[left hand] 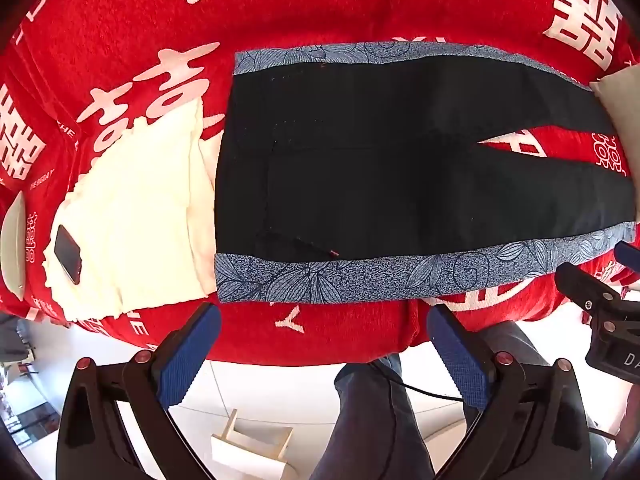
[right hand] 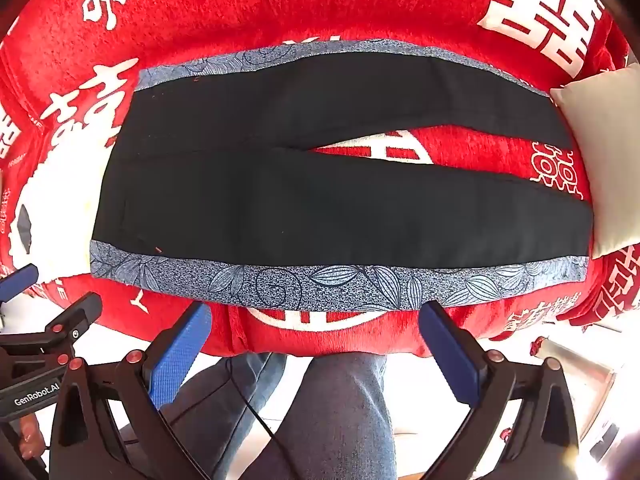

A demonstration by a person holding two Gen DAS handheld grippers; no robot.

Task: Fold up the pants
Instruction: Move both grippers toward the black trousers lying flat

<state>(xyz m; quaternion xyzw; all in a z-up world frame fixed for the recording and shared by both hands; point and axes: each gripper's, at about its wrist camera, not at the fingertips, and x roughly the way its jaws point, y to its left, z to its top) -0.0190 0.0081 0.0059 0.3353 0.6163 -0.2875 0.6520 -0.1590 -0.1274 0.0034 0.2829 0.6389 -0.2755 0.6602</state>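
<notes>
Black pants (left hand: 380, 168) with blue flower-patterned side stripes lie flat on a red blanket (left hand: 280, 12), waist at the left, the two legs spread apart at the right. They also show in the right wrist view (right hand: 320, 200). My left gripper (left hand: 324, 320) is open and empty, just short of the near striped edge by the waist. My right gripper (right hand: 316, 316) is open and empty, just short of the near striped edge at mid-leg. The right gripper also shows in the left wrist view (left hand: 592, 280), and the left gripper in the right wrist view (right hand: 48, 292).
A white towel (left hand: 132, 220) with a dark phone (left hand: 68, 254) on it lies left of the waist. A pale cushion (right hand: 604, 152) sits by the leg ends at the right. The blanket (right hand: 280, 12) ends at the near edge, above the person's jeans-clad legs (right hand: 340, 420) and a white floor.
</notes>
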